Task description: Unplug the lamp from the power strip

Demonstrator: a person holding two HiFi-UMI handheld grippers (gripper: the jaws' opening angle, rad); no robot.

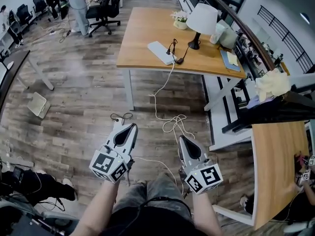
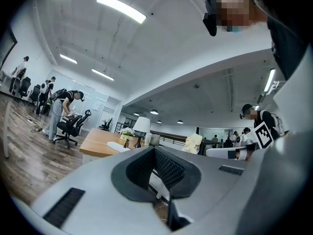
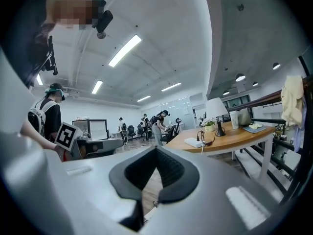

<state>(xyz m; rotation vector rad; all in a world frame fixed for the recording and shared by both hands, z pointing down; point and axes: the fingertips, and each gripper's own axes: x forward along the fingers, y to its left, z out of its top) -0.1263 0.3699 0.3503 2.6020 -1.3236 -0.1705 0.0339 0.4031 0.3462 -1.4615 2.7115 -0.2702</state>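
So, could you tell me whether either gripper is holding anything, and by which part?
Nothing is held: the left gripper and right gripper are both shut and empty, away from the power strip.

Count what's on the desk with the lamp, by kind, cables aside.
lamp: 1
power strip: 1
flower pot: 1
containers beside the lamp: 2
book: 1
Total: 6

Open floor [image 1: 88, 92] is left before the wooden desk [image 1: 140, 33], crossed by a looped white cable [image 1: 172, 123] below its near edge. The desk's left half is kept bare; its right half is taken by the power strip [image 1: 160, 51] and lamp [image 1: 202, 19].
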